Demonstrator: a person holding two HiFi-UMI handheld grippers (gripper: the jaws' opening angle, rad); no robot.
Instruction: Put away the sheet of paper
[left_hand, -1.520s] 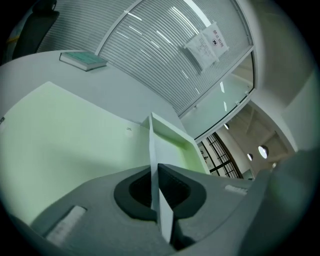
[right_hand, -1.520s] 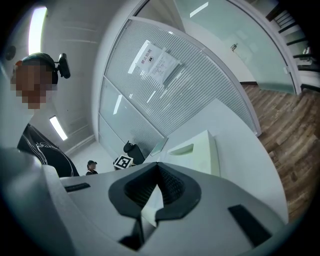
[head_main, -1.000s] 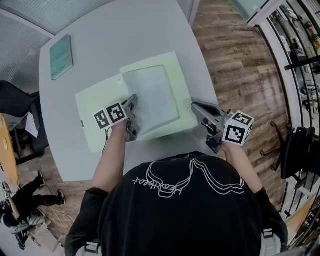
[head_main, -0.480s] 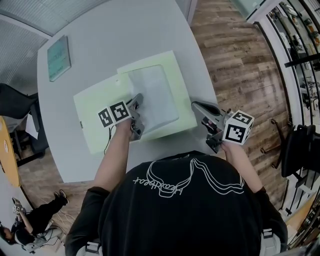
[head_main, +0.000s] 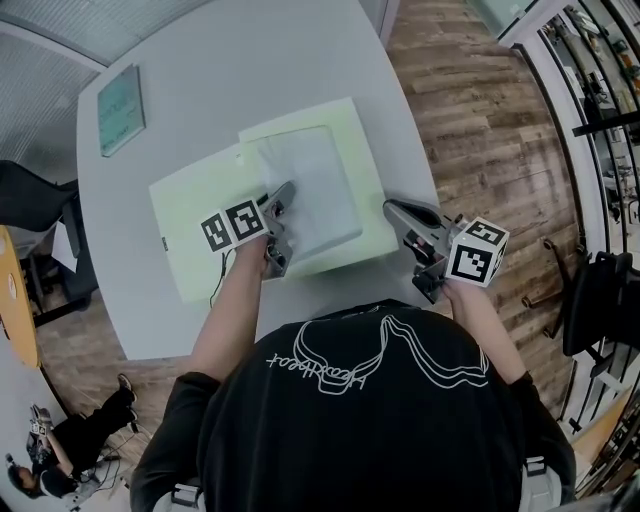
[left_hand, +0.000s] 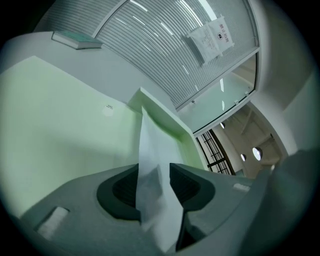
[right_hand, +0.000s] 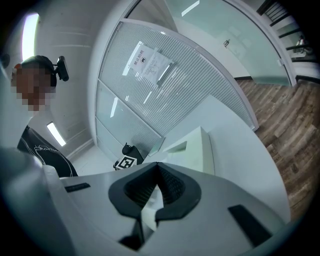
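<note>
While my right gripper (right_hand: 156, 170) hangs with its jaws together by the near table (head_main: 215, 70) edge, my left gripper (head_main: 283, 228) has changed: it was clamped a second ago and its jaws are now opening, with the sheet of paper (head_main: 305, 190) loose between them. The sheet lies on the right half of the open green folder (head_main: 195, 205), so I judge it placed and the cover unclosed. A teal notebook (head_main: 122, 110) lies at the far corner.
</note>
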